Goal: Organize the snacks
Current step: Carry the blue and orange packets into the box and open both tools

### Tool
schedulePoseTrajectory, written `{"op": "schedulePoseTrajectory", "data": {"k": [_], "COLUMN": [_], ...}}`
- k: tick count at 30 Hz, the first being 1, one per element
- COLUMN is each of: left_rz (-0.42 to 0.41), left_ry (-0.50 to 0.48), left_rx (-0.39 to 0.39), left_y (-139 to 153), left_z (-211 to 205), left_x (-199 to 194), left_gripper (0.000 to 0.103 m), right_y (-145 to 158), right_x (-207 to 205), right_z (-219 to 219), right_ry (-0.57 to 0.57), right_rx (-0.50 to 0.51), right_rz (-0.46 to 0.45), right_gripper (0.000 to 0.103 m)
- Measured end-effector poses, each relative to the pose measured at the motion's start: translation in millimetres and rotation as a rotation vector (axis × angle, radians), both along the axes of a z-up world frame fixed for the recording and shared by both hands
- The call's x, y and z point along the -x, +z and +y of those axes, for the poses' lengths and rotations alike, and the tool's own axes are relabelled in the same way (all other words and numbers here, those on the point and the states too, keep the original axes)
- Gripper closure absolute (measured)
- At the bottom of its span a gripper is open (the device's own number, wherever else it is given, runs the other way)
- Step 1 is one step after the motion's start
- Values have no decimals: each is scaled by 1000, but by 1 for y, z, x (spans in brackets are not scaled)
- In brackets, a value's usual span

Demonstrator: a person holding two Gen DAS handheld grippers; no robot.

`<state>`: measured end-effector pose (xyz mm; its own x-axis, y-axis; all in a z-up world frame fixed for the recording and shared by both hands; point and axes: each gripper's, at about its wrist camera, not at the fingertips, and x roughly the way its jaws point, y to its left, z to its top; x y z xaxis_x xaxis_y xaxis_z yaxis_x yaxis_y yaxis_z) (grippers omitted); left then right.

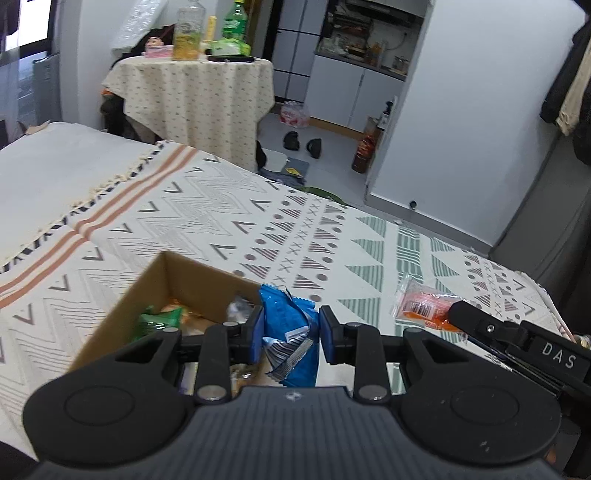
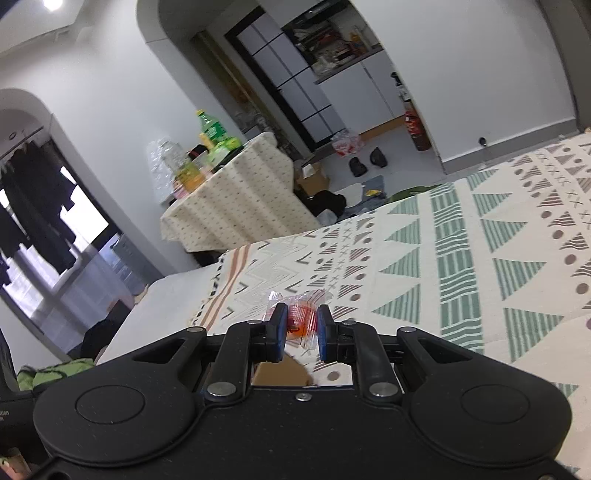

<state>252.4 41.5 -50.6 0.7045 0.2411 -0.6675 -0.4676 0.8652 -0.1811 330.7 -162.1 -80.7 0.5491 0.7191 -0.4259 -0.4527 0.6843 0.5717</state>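
My left gripper (image 1: 290, 328) is shut on a blue snack packet (image 1: 286, 314), which hangs just above the right edge of an open cardboard box (image 1: 110, 317). A green packet (image 1: 160, 319) and other snacks lie inside the box. To the right, my right gripper (image 1: 456, 314) is seen from the side over the bed, against a clear packet with red-orange contents (image 1: 417, 304). In the right wrist view, my right gripper (image 2: 302, 325) is shut on that red-orange packet (image 2: 300, 318). A corner of the cardboard box (image 2: 280, 373) shows under its fingers.
The box rests on a bed under a patterned blanket (image 1: 258, 229) with green triangles (image 2: 458, 258). Beyond the bed stands a cloth-covered table (image 1: 192, 92) with bottles (image 1: 190, 33). Shoes (image 1: 303, 144) and clutter lie on the floor near a white wall (image 1: 461, 129).
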Motion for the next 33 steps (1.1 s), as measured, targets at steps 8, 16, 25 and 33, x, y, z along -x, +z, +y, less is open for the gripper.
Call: {"op": "schedulePoseTrajectory", "data": {"k": [8, 16, 25, 33], "left_rz": [-1, -12, 12, 55], "left_ry": [59, 93, 84, 65], "left_rx": [0, 16, 93, 140], "left_y": [14, 19, -4, -22], "left_z": [27, 50, 74, 88], "left_x": [27, 43, 44, 28], "left_gripper": [73, 73, 73, 70], "right_y": [13, 17, 10, 1], "right_x": [13, 29, 42, 43], "right_z": [24, 50, 79, 100], "right_ry": [65, 143, 187, 210], "right_rx": [-1, 12, 93, 147], "right_rz": [-35, -36, -49, -35], "right_gripper": [87, 87, 87, 87]}}
